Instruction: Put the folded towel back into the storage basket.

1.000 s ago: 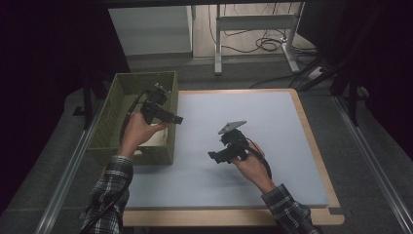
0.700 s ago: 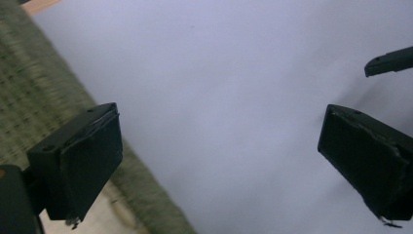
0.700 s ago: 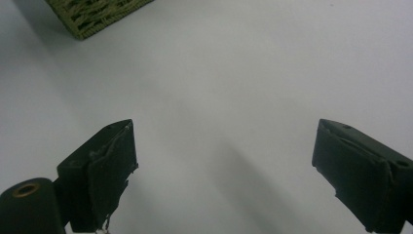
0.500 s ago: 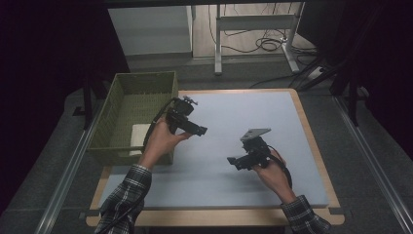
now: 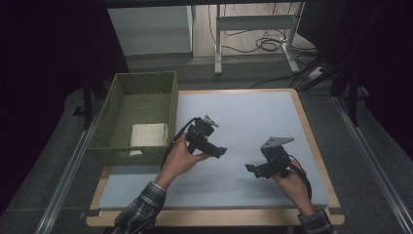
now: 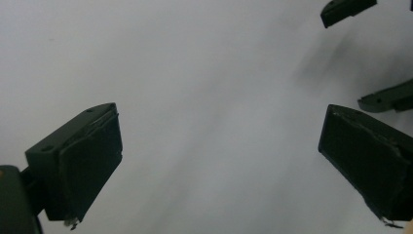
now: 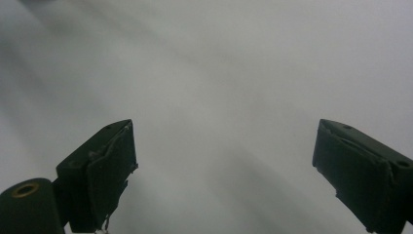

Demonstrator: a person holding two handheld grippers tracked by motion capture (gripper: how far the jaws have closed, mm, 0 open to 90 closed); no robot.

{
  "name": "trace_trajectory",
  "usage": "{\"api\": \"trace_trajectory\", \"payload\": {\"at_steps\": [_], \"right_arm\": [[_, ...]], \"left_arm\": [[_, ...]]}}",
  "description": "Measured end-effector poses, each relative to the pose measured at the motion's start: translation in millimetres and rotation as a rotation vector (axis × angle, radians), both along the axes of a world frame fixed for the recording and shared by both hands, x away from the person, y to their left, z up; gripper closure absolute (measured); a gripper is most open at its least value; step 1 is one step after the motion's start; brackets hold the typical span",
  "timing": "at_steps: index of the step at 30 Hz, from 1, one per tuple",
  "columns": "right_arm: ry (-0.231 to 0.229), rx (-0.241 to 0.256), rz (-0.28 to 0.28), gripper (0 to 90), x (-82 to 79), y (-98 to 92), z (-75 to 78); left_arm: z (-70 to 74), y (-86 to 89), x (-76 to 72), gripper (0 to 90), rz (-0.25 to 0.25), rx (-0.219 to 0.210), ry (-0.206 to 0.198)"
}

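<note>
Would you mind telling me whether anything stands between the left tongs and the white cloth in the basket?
Yes: the basket's near-right wall. The left tongs hang open over the grey mat, right of the green basket, pointing away from it, while the white cloth lies on the basket floor.

**Folded cloth in basket; both grippers empty**

White folded cloth (image 5: pixel 147 135) lies flat on the near floor of the green woven basket (image 5: pixel 114 105). Left gripper (image 5: pixel 220 151) and right gripper (image 5: pixel 249 168) hover over the grey mat (image 5: pixel 253 112), jaws spread, facing each other, near together.
</note>
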State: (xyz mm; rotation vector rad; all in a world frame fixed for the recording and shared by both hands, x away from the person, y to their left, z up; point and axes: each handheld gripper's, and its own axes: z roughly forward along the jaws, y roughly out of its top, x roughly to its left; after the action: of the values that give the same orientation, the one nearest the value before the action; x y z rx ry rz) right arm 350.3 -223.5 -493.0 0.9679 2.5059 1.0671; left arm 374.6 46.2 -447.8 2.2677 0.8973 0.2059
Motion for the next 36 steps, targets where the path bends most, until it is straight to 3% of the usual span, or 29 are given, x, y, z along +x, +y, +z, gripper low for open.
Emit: {"api": "trace_trajectory", "payload": {"at_steps": [6, 14, 26, 31, 36], "right_arm": [[-0.027, -0.018, -0.008, 8.6, -9.2, -15.8, -5.7], [-0.040, -0.039, -0.011, 8.3, -18.0, -27.0, -19.3], [-0.043, -0.050, 0.025, 6.1, -24.5, -23.3, -39.3], [-0.049, -0.062, 0.019, 4.6, -25.4, -21.5, -40.1], [-0.048, -0.062, 0.016, 4.5, -25.6, -22.0, -40.8]], "left_arm": [[-19.5, -6.3, -20.7, 2.5, -0.026, -0.002, -0.019], [-49.5, 5.3, -47.4, 2.4, -0.030, -0.011, -0.039], [-92.5, 23.1, -71.8, 2.4, 0.004, 0.030, -0.036], [-98.6, 26.0, -75.8, 0.4, 0.002, -0.004, -0.083], [-99.1, 26.0, -76.1, 0.3, 0.003, -0.005, -0.086]]}}
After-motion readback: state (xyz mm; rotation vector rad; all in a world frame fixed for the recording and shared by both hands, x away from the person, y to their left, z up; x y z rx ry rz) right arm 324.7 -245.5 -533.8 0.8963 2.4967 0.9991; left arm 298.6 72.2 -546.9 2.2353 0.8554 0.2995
